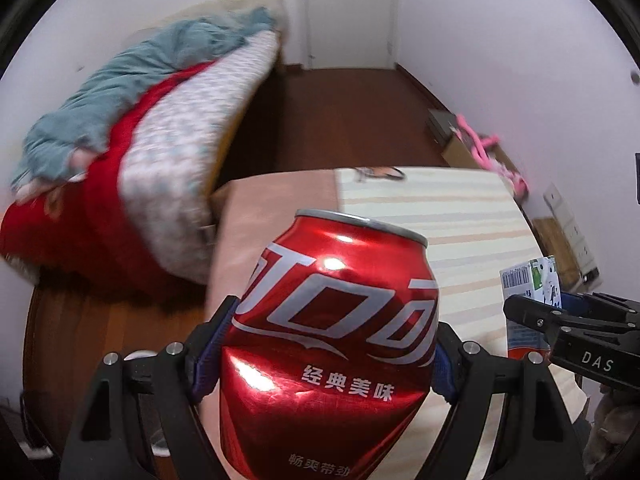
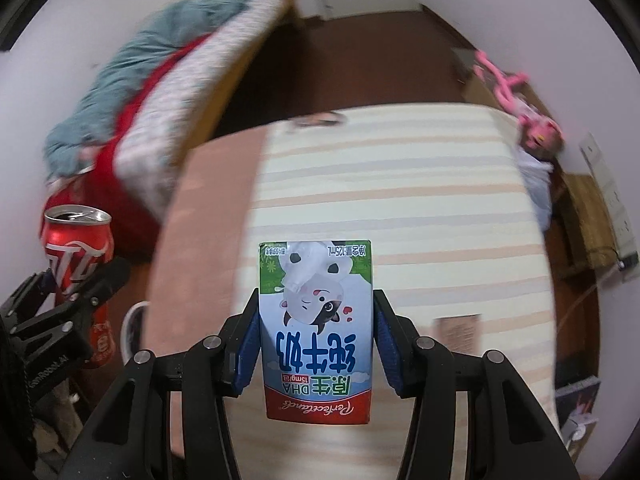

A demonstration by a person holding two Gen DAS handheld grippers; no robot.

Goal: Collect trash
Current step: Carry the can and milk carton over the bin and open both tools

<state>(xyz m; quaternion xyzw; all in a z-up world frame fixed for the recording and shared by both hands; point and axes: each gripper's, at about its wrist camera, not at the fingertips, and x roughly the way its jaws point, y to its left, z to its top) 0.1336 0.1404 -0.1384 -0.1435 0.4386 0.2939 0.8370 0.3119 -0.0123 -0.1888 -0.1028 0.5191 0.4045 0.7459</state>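
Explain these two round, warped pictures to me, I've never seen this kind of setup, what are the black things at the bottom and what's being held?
No robot here: a person carries a hand-held two-finger claw in each hand, and each claw has a wide-angle camera looking along its fingers, hence the round, bent view.

The left camera shows the left claw shut on a dented red cola can. The right camera shows the right claw shut on a small milk carton, held upside down. Each claw also shows at the edge of the other's picture.

Below them is a striped cloth-covered surface. Behind it, wooden floor and a bed with blue and red bedding.
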